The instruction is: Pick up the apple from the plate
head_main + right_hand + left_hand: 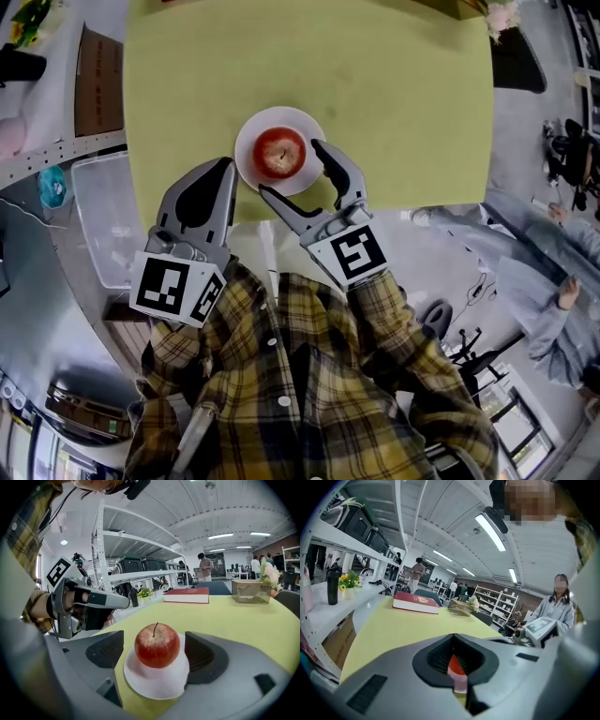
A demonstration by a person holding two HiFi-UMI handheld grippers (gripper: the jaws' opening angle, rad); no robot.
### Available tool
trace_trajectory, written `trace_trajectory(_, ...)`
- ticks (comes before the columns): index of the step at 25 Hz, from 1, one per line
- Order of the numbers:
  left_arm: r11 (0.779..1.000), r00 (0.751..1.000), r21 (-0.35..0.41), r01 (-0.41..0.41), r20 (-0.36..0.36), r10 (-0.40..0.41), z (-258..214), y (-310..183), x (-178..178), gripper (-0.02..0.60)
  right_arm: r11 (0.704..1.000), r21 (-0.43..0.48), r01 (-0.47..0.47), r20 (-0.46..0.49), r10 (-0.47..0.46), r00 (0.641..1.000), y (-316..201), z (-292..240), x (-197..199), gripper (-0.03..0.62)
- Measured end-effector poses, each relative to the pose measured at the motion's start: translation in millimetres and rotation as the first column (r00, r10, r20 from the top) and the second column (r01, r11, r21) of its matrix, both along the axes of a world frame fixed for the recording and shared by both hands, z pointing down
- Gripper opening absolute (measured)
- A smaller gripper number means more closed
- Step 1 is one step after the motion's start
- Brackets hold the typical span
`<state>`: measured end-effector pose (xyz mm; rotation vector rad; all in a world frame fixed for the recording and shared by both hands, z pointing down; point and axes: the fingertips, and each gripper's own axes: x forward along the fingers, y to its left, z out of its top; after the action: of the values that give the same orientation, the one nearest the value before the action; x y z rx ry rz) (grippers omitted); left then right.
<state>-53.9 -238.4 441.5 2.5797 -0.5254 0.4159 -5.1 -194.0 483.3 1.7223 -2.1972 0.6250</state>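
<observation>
The apple (pixel 280 153) sits on the plate (pixel 249 150), which lies near the front edge of the desk (pixel 394 94). The right gripper (pixel 291 167) reaches in from the front, one jaw on each side of the apple and clear of it. The left gripper (pixel 225 173) is just left of the plate. Well behind the plate a book (pixel 186 595) lies on the desk, left of a box (pixel 251 591).

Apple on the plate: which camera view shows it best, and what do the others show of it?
The right gripper view: the apple sits large and whole, stem up, on the plate. The head view shows it small from above; the left gripper view only a red sliver.
</observation>
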Motion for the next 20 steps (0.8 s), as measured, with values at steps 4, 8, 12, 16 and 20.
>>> trace_trajectory(4,1.0,1.0,-0.011,0.006,0.004,-0.005,7.8,-1.1,-2.2,0.007,1.0,-0.009,0.005,-0.02,-0.005,1.0,-6.5,11.5,0.0,0.38)
trace_trajectory(8,1.0,1.0,-0.026,0.007,0.009,-0.007,16.9,-1.7,-3.7,0.007,1.0,-0.014,0.017,-0.036,-0.018,0.999,-13.4,22.3,-1.0,0.38)
trace_trajectory(12,0.999,1.0,-0.037,0.007,0.009,-0.007,21.0,-0.8,-2.6,0.006,0.999,-0.022,0.025,-0.046,-0.026,0.999,-16.0,27.4,-1.1,0.38)
trace_trajectory(16,0.999,1.0,-0.043,0.004,0.007,-0.003,23.6,-2.2,-0.2,0.006,0.999,-0.026,0.025,-0.056,-0.026,0.998,-17.6,31.9,-0.2,0.38)
trace_trajectory(20,0.999,1.0,-0.049,0.0,0.004,0.0,24.5,-3.6,2.2,0.007,0.999,-0.041,0.031,-0.08,-0.034,0.996,-17.6,34.7,-1.0,0.38)
